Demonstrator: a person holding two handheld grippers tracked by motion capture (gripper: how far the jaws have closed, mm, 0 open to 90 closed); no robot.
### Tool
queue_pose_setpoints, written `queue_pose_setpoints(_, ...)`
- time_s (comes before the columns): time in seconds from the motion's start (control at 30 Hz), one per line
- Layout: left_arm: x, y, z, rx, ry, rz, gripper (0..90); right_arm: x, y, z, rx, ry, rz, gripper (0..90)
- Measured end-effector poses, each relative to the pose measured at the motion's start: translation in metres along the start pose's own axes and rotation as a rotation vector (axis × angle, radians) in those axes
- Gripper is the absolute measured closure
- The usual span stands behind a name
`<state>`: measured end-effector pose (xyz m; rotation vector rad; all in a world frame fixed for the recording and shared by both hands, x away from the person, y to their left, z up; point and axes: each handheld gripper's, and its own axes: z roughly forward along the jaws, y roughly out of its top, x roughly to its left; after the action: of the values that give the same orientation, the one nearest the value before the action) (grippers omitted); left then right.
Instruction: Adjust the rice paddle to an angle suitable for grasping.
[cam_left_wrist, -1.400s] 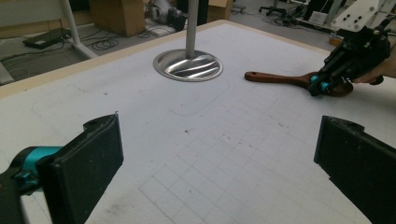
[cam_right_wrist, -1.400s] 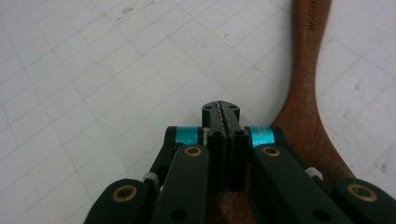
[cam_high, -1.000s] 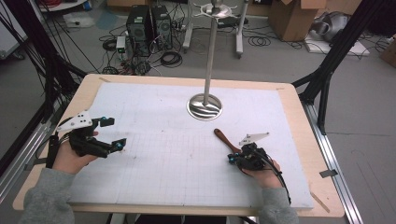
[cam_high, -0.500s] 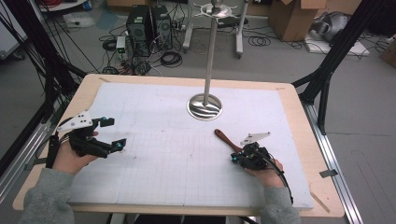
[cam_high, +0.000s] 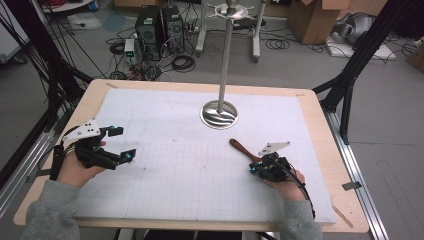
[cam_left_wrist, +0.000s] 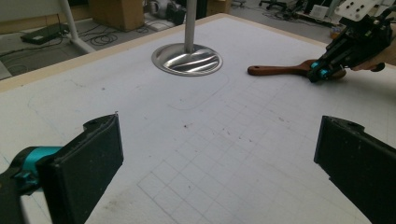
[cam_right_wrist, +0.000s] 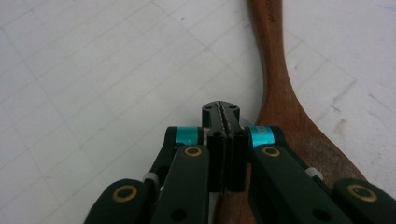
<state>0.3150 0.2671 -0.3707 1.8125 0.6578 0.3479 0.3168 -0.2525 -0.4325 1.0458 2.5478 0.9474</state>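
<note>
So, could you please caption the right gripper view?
Shut tongs resting over a wooden spoon on the gridded mat.

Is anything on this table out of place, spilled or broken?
Nothing is spilled or broken. The wooden spoon lies askew on the gridded mat, slanting toward the metal stand. The right claw sits shut over its bowl end, jaws pressed together, apparently holding nothing.

Wooden spoon (cam_right_wrist: 280, 107) bowl partly hidden under right gripper (cam_right_wrist: 223, 112); handle cut by top edge; contact probably, unclear.
</note>
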Motion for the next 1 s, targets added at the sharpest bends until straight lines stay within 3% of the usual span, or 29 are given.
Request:
queue_pose_setpoints(0.43, -0.002, -0.004, 0.002, 0.019, 0.007, 0.001, 1.8, -0.009, -0.004, -0.002, -0.012, 0.001, 0.03, 88.9)
queue_pose_setpoints(0.47, -0.002, -0.004, 0.002, 0.02, 0.007, 0.003, 1.8, -0.009, -0.004, -0.003, -0.016, 0.023, 0.035, 79.4)
queue_pose_setpoints(0.53, -0.002, -0.004, 0.002, 0.02, 0.006, 0.002, 1.8, -0.008, -0.002, -0.005, -0.051, 0.128, 0.02, 62.8)
queue_pose_setpoints(0.6, -0.001, -0.004, 0.001, 0.02, 0.007, 0.0, 1.8, -0.005, 0.002, -0.009, -0.048, 0.13, -0.005, 53.6)
queue_pose_setpoints(0.67, -0.001, -0.004, 0.001, 0.02, 0.007, -0.001, 1.8, -0.005, 0.003, -0.011, -0.053, 0.141, -0.003, 50.2)
queue_pose_setpoints(0.8, -0.002, -0.004, 0.001, 0.019, 0.007, 0.003, 1.8, -0.001, 0.012, -0.026, -0.123, 0.129, -0.028, 35.5)
queue_pose_setpoints(1.0, -0.003, -0.004, 0.001, 0.019, 0.01, 0.007, 1.8, 0.0, 0.019, -0.041, -0.144, 0.129, -0.082, 18.3)
